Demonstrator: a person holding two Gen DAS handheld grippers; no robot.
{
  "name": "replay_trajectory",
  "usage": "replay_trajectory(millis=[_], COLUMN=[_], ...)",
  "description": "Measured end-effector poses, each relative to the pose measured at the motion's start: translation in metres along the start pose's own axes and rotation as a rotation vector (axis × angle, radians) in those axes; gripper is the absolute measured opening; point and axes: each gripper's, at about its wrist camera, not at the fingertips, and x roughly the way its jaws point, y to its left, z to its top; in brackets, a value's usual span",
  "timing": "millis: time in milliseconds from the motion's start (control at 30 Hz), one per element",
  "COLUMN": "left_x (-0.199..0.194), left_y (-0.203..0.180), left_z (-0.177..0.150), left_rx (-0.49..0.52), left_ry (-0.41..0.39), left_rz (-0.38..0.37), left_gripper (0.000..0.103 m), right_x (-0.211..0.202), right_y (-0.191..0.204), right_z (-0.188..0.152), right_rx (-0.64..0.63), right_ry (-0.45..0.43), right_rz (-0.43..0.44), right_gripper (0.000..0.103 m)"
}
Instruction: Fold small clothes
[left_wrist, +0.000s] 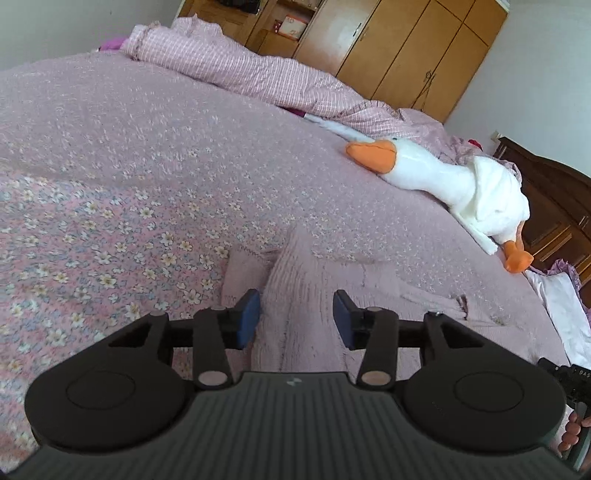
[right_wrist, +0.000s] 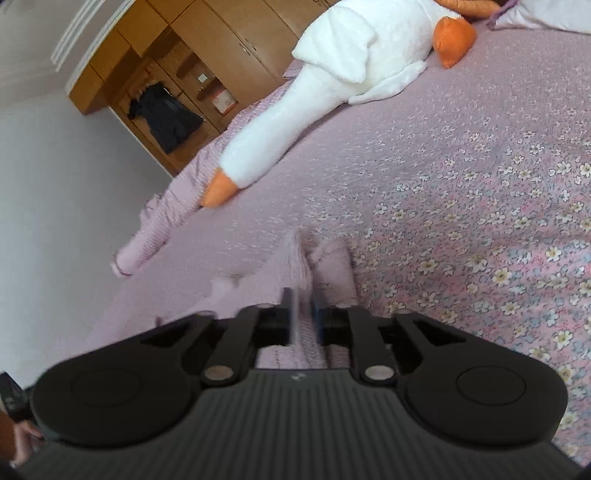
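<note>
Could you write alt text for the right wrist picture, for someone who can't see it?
The right tongs pinch a fold of a small pink knitted garment on a flowered pink bedspread. A white toy goose lies farther off, before a wooden wardrobe.

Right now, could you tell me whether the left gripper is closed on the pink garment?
No, the left gripper has its fingers spread apart, with the pink garment lying between them.

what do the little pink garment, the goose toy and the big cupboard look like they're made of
Pink garment: looks like soft knit, going by its ribbed rows; yarn type unclear. Goose toy: white plush body, fuzzy and matte, with an orange fabric beak. Cupboard: wood or wood veneer, judging by its warm brown panels with a slight sheen.
</note>
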Motion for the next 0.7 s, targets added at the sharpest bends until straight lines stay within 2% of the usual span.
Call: replay_trajectory(millis=[33,67,100,200,300,400,467,600,700], left_x=[-0.007,-0.013,-0.018,-0.037,-0.046,-0.049,-0.044,-0.032,-0.029], left_y=[-0.002,-0.004,-0.007,-0.013,-0.019,-0.019,-0.018,-0.014,-0.015], left_z=[-0.001,-0.001,0.001,-0.001,-0.006,-0.014,-0.019,-0.021,-0.022], left_rx=[0.005,0.007,0.007,-0.004,-0.006,-0.005,0.012,-0.004,0.015], left_ry=[-0.011,-0.020,-0.030,-0.071,-0.080,-0.062,-0.040,-0.010,-0.006], left_rz=[-0.006,-0.013,-0.022,-0.039,-0.044,-0.050,-0.040,-0.028,-0.034], left_gripper=[0.052,0.052,0.054,0.067,0.067,0.067,0.067,0.067,0.067], right_x=[-0.004,-0.008,-0.013,-0.013,-0.006,-0.003,0.002,0.022,0.043], right_y=[-0.002,-0.006,-0.010,-0.027,-0.040,-0.039,-0.040,-0.041,-0.039], right_z=[0.003,0.005,0.007,0.012,0.007,0.005,0.005,0.010,0.014], right_rx=[0.005,0.012,0.029,0.109,0.151,0.103,0.103,0.159,0.189], right_ry=[-0.001,-0.003,-0.005,0.080,0.169,0.188,0.190,0.160,0.167], right_rz=[0.020,0.041,0.062,0.104,0.140,0.153,0.161,0.199,0.230], right_gripper=[0.073,0.086,0.091,0.091,0.088,0.086,0.081,0.075,0.067])
